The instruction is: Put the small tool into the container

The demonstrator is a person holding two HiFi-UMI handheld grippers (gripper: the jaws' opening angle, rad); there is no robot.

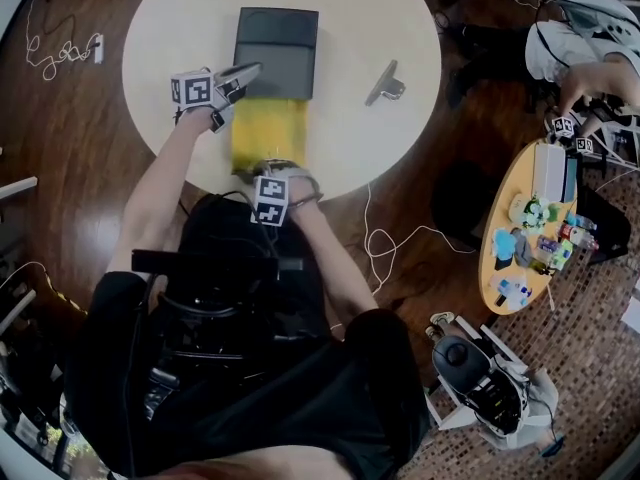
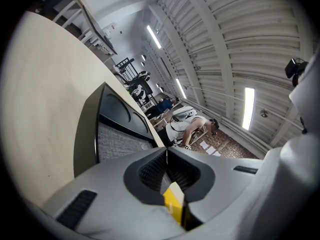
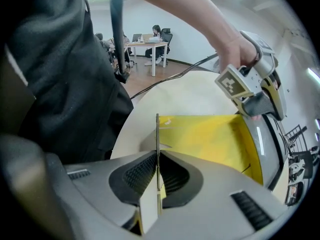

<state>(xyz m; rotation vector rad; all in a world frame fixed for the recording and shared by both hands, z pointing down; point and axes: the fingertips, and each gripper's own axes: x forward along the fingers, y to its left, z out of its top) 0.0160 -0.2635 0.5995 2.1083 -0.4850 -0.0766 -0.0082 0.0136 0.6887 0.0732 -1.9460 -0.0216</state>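
With your right gripper [image 1: 278,165] tipped steeply down and left gripper [image 1: 252,70] level, both jaws pinched the yellow pouch [image 1: 268,128]; the clip [image 1: 385,83] lay slantwise.

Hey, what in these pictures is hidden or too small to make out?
The small tool: head view only, too small to identify.
The container: inside too dark in the head view; the left gripper blocks it in its own view.
The yellow flap: near edge hidden behind the right gripper in that gripper's view.
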